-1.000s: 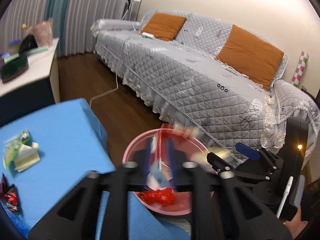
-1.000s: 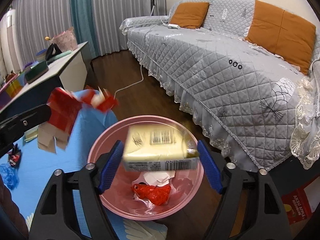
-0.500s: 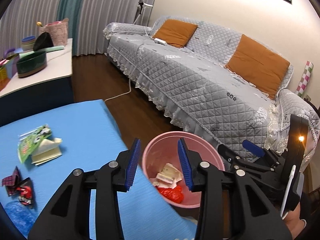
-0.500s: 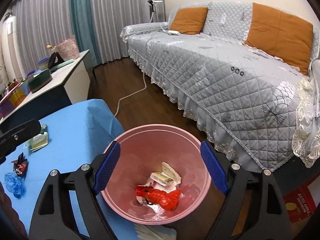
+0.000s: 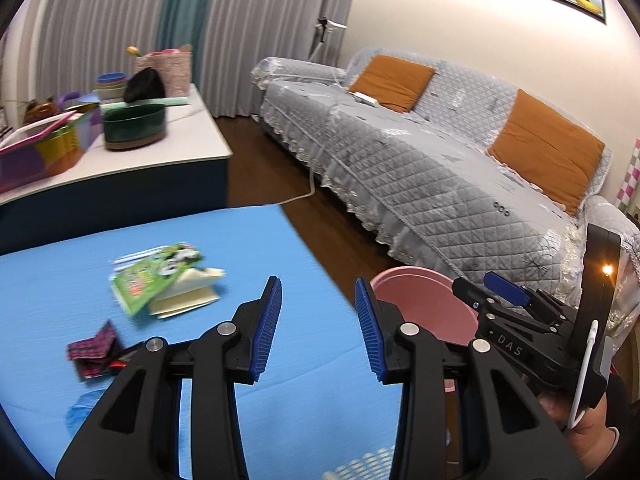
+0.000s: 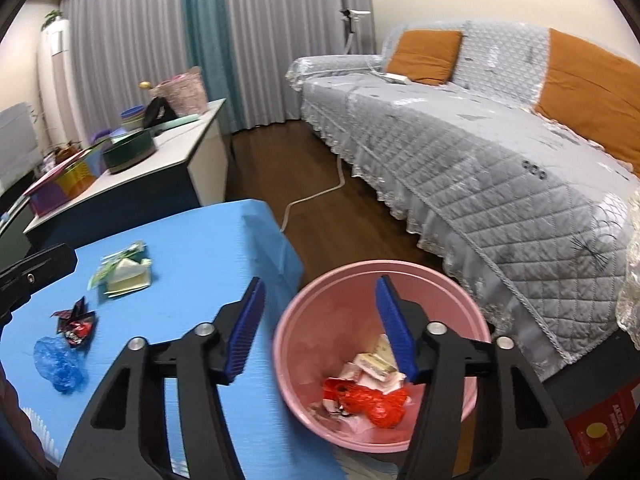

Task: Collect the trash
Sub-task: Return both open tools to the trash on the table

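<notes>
left gripper (image 5: 318,328) wide, empty | right gripper (image 6: 320,330) wide, empty — over pink bin (image 6: 460,280) | green packet (image 5: 160,276) on blue table (image 5: 240,240) — likely light, crushable; pinch the flat edges

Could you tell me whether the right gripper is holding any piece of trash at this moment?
No, the right gripper is open with nothing between its fingers, hovering by the pink bin.
</notes>
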`<state>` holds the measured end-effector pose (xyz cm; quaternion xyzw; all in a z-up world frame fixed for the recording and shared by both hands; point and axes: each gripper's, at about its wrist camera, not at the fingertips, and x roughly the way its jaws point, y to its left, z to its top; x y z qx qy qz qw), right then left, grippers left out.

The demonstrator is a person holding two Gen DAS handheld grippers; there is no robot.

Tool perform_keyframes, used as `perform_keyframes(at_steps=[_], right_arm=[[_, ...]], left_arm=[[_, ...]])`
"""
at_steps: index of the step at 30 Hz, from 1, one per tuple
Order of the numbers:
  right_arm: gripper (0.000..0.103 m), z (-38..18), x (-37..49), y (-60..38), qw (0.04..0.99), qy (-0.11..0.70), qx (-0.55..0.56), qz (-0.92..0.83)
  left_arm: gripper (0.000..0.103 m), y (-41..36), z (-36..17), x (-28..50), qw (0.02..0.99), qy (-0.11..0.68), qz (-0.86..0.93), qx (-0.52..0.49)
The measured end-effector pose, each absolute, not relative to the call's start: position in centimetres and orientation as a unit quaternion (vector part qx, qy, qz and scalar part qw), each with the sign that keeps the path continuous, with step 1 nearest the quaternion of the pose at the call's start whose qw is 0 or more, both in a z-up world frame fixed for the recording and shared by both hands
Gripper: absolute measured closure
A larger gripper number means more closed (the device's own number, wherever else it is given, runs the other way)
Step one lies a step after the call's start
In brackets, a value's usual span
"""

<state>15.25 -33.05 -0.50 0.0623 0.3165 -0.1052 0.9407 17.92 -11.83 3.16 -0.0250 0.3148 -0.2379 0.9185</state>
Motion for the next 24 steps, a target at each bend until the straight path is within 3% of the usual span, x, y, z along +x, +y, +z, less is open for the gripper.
perform_keyframes(at_steps=[24], right_arm=[[0.055, -1.0, 19.4, -16.5, 0.945, 0.323, 0.023, 0.041]], left_arm=[[0.065, 6.7, 2.7, 17.5, 0.945, 0.310, -0.070, -0.073]])
